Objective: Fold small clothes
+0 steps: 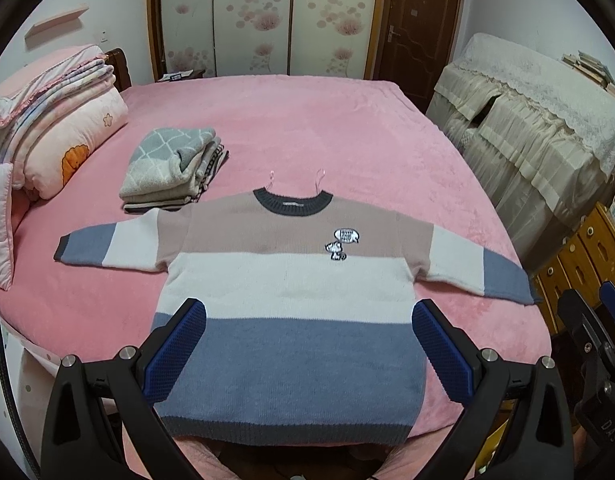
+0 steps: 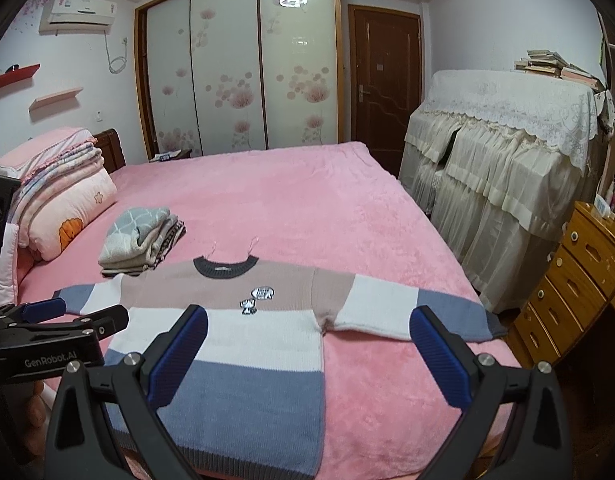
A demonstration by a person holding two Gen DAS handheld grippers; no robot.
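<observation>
A small striped sweater in pink, white and blue lies flat, face up, on the pink bed, both sleeves spread out and its dark collar pointing away from me. My left gripper hovers open above the sweater's blue hem band, nothing between its blue pads. In the right wrist view the same sweater lies to the lower left, and my right gripper stands open over its right side and the bare bedspread. The left gripper also shows at that view's left edge, open.
A stack of folded clothes sits on the bed beyond the left sleeve. Folded quilts and pillows lie at the headboard. A lace-covered cabinet and a wooden drawer unit stand to the right of the bed.
</observation>
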